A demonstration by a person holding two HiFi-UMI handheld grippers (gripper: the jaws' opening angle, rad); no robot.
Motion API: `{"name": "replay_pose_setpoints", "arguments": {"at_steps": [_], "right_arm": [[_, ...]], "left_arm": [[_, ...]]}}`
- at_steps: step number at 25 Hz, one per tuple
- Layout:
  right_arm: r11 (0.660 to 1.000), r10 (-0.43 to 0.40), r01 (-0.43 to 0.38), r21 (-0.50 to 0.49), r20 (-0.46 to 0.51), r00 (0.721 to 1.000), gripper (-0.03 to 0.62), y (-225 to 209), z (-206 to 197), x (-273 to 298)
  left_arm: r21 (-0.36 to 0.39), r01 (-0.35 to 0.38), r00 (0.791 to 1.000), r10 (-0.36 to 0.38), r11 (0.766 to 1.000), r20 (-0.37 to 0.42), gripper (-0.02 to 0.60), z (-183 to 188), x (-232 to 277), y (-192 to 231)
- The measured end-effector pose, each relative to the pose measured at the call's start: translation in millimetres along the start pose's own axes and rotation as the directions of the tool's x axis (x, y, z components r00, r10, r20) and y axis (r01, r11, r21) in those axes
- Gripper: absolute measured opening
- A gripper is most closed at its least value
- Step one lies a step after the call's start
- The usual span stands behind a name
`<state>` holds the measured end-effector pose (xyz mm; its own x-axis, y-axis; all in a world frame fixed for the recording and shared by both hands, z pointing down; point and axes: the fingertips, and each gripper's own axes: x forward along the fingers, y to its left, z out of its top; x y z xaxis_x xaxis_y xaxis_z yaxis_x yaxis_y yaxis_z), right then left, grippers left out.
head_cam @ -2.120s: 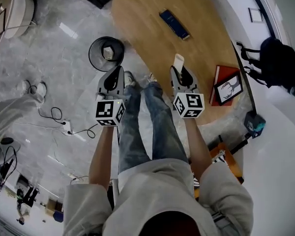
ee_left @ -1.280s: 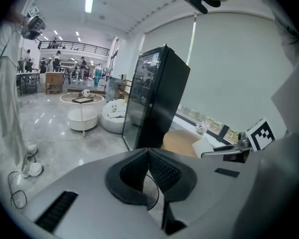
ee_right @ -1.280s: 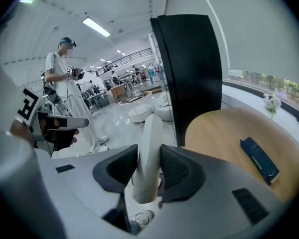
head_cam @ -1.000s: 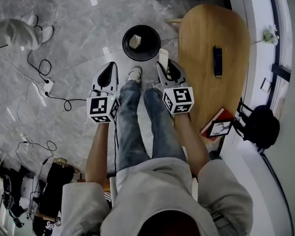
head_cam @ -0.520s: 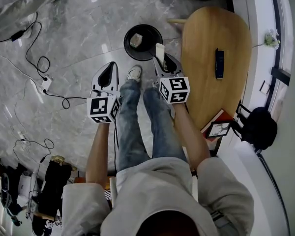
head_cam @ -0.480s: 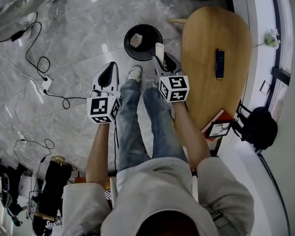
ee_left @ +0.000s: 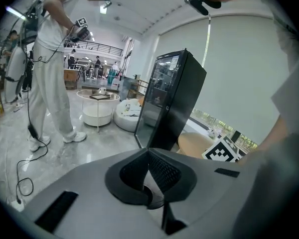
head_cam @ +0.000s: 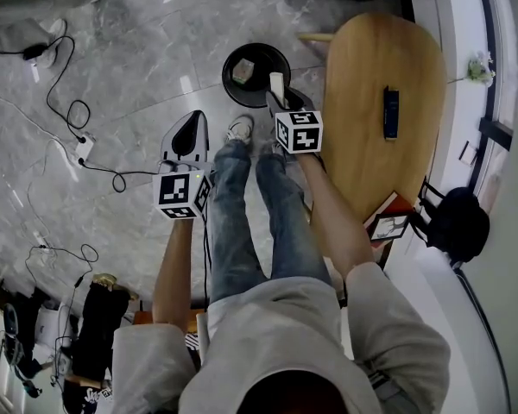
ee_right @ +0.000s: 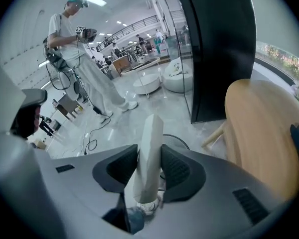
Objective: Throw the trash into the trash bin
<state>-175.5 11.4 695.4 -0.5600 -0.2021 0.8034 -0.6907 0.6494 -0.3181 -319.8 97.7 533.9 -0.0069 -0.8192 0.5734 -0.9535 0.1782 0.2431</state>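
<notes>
A round black trash bin (head_cam: 257,52) stands on the marble floor just past my feet, with a pale crumpled scrap (head_cam: 243,70) inside it. My right gripper (head_cam: 282,100) is shut on a flat white strip of trash (head_cam: 277,84), which sticks out over the bin's near rim. In the right gripper view the strip (ee_right: 150,133) stands upright between the pads of that gripper (ee_right: 149,158), and the bin's rim (ee_right: 178,140) shows just behind it. My left gripper (head_cam: 192,121) hangs off to the left over the floor. Its jaws (ee_left: 148,153) meet with nothing in them.
An oval wooden table (head_cam: 371,145) lies right of the bin with a dark flat device (head_cam: 391,112) on it and a framed picture (head_cam: 387,225) at its near end. Cables (head_cam: 78,128) run across the floor at left. A black cabinet (ee_left: 174,103) and a person in white (ee_left: 52,73) stand beyond.
My right gripper has sunk and moved forward with the white strip, from beside the bin to over its near rim. The left gripper has stayed put.
</notes>
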Motion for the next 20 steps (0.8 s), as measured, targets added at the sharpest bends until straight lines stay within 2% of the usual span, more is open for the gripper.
{"name": "replay_pose_setpoints", "arguments": {"at_steps": [5,9,14,15,20], "right_arm": [[1.0,-0.012,0.011,-0.013,-0.069,0.998,0.167,-4.2,-14.1,18.0],[1.0,-0.016,0.016,0.002,-0.052,0.999,0.233,-5.1,-10.8,21.7],[1.0,0.004,-0.004,0.005,-0.017,1.0,0.236,-0.3,-10.7,8.6],[1.0,0.005,-0.005,0.009,0.003,1.0,0.227,0.6,-9.7,2.4],[0.999,-0.02,0.015,0.037,0.129,0.991,0.062,1.7,0.0,-37.5]], "left_arm": [[-0.005,-0.003,1.0,0.003,1.0,-0.003,0.018,-2.6,-0.4,4.8],[-0.008,-0.002,1.0,0.002,1.0,-0.008,0.018,-4.2,-2.4,9.1],[-0.003,0.008,1.0,-0.008,1.0,-0.013,0.018,-4.4,-1.4,8.3],[0.0,0.013,1.0,-0.013,1.0,-0.015,0.018,-4.3,-0.2,6.4],[0.02,0.047,0.999,-0.047,0.999,-0.023,0.018,-0.9,10.6,-6.1]]}}
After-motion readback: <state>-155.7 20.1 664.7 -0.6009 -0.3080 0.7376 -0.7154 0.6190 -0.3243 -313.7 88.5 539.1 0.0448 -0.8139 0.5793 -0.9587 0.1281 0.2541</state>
